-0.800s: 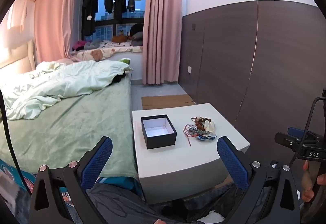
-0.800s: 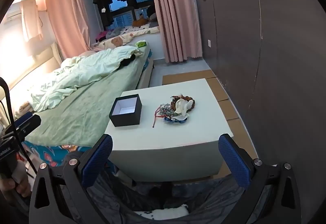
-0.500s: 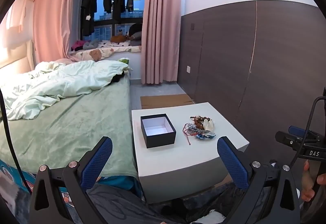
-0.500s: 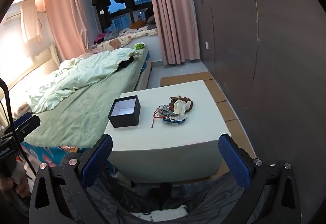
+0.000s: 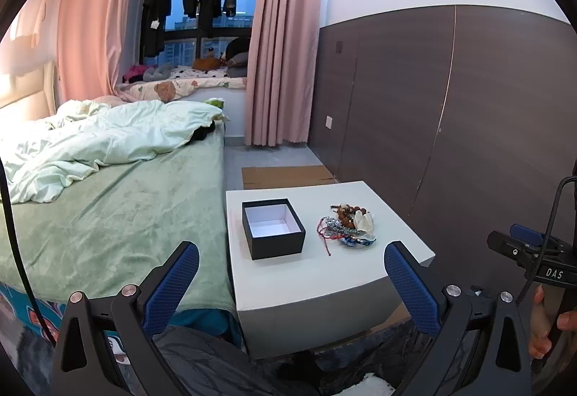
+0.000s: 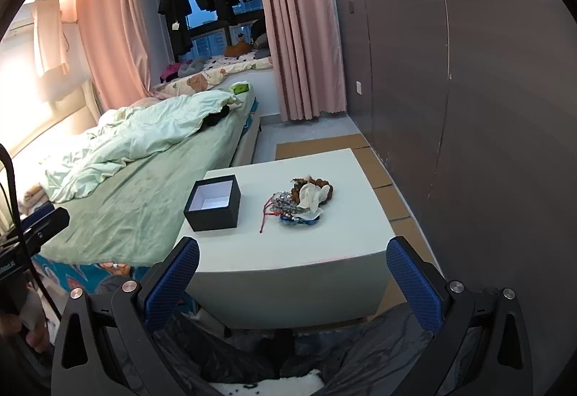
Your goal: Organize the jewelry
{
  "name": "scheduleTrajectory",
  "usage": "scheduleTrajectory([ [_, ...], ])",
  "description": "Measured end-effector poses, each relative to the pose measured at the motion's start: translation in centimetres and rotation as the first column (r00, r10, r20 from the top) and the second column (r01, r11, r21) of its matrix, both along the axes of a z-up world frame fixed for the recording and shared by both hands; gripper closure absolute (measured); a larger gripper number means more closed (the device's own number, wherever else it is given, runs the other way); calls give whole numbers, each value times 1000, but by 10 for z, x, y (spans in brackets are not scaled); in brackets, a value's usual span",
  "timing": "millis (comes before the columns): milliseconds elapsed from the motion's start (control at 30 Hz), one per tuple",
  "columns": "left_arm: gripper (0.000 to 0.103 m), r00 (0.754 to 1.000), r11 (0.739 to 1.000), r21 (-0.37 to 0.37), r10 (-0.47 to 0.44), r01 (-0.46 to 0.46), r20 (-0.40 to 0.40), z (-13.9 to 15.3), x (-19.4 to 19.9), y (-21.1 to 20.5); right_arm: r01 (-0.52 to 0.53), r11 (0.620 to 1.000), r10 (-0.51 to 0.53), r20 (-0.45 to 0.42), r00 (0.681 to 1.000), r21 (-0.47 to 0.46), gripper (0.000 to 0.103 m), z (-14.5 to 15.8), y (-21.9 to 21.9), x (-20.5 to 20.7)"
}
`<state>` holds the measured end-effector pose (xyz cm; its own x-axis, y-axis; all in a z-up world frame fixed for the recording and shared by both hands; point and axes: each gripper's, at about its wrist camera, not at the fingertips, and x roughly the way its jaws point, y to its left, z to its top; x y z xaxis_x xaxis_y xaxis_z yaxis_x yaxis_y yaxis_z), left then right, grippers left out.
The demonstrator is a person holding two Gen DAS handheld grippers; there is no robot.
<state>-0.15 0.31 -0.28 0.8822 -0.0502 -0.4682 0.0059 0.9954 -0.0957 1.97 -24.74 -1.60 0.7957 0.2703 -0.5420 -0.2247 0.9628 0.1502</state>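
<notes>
black box (image 5: pixel 273 233), white table (image 5: pixel 310 284), green bedspread (image 5: pixel 108 223)

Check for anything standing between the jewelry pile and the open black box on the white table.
Nothing visible does. The jewelry pile lies beside the black box, apart from it, with only bare white table between; the box is open-topped.

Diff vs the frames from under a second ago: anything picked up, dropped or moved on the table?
Nothing taken hold of or let go. Only the views drift slightly, with the white table sitting marginally differently in frame. The black box and the jewelry pile lie where they were, apart from each other. The left gripper and right gripper stay wide open and empty, short of the table.
</notes>
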Motion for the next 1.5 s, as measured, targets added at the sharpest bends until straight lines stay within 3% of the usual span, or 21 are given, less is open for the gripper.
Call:
scheduleTrajectory([
  [633, 0, 1000, 1000, -6, -21, 21, -3, 1, 1, -7, 2, 1000, -2, 23, 1000, 6, 0, 11, 5, -2],
  [767, 0, 1000, 999, 31, -24, 23, 19, 4, -3, -11, -10, 1000, 10, 31, 999, -21, 0, 14, 12, 0],
  [1500, 0, 1000, 1000, 2, -15, 15, 5, 14, 14, -19, -13, 1000, 13, 28, 1000, 0, 0, 4, 12, 7],
])
